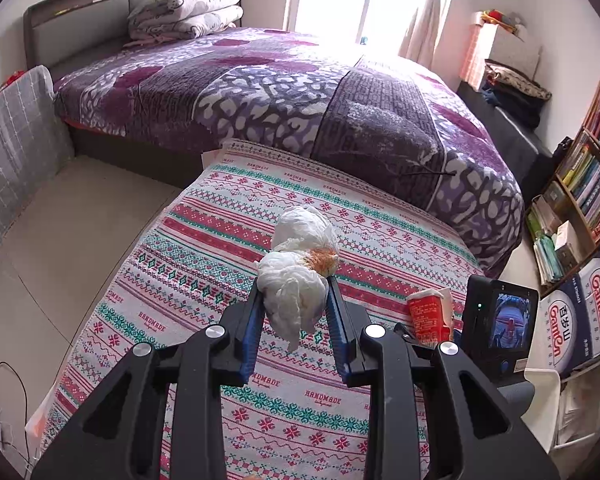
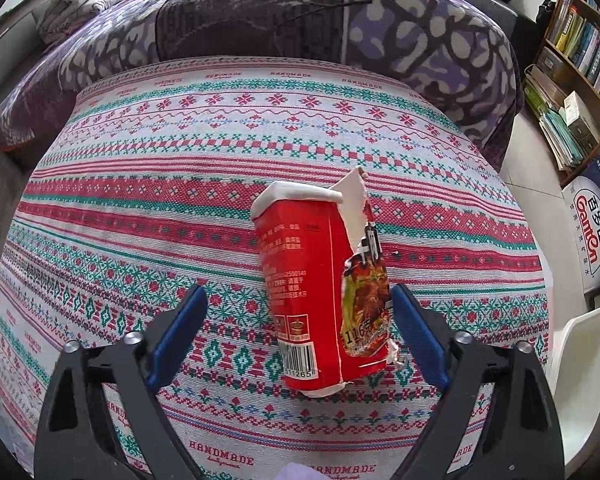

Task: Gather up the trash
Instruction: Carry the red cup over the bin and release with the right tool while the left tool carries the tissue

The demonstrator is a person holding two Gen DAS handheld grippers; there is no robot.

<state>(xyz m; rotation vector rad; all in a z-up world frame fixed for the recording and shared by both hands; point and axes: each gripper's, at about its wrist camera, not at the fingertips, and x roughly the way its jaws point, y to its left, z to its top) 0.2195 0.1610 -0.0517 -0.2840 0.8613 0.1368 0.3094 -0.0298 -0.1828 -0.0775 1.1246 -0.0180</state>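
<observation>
My left gripper [image 1: 294,284] is shut on a crumpled white tissue wad [image 1: 296,296] with an orange stain, held above the patterned tablecloth [image 1: 228,216]. A second white tissue lump [image 1: 306,226] lies just beyond it, touching or overlapping it. A torn red paper noodle cup [image 2: 320,280] stands on the cloth between the wide-open fingers of my right gripper [image 2: 298,298]; the right finger pad [image 2: 416,332] is close to its torn side. The cup also shows in the left wrist view [image 1: 430,314], beside the right gripper's camera body [image 1: 500,324].
A bed with a purple blanket [image 1: 284,92] lies beyond the table. A bookshelf [image 1: 588,168] and Ganten water boxes [image 1: 580,312] stand at right. A white chair [image 2: 584,360] is by the table's right edge. Tiled floor [image 1: 60,216] lies to the left.
</observation>
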